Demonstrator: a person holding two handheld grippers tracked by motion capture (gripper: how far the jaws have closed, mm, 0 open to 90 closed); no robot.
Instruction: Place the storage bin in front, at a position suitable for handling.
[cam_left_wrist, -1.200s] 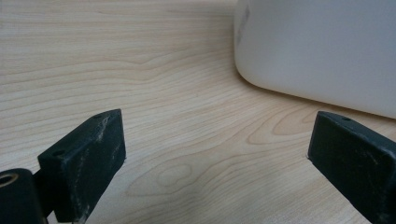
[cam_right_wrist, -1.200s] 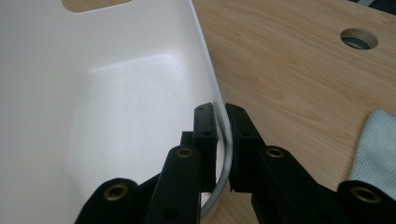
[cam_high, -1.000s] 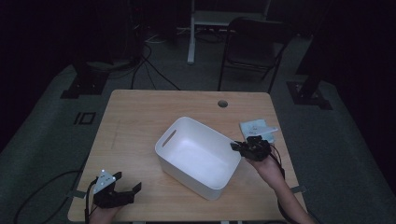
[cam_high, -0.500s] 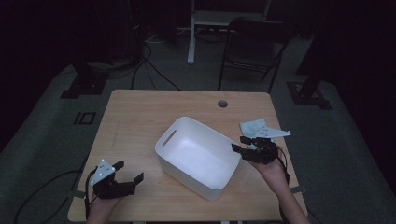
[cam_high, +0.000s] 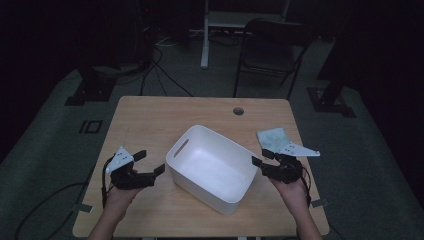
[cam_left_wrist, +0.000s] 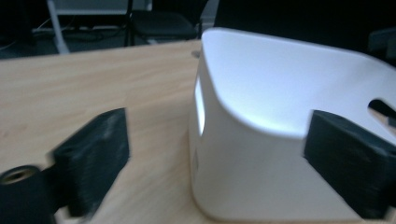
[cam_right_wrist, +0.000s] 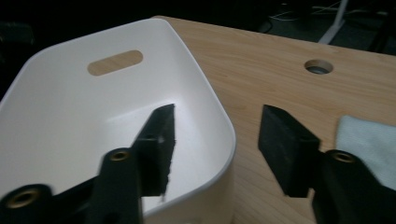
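I'm working over a wooden table (cam_high: 150, 120) in a dark room, a folding chair (cam_high: 272, 50) behind it and cables on the floor. The far background is too dim to read. The white bin (cam_high: 212, 167) sits mid-table, angled, and a pale cloth (cam_high: 272, 137) lies near the right edge. My left claw (cam_high: 150, 167) stands released, its jaws having just narrowed slightly, nothing between them, just beside the bin's near wall. My right claw (cam_high: 260, 159) is half open, straddling the bin's rim (cam_right_wrist: 224, 135) without pressing it.
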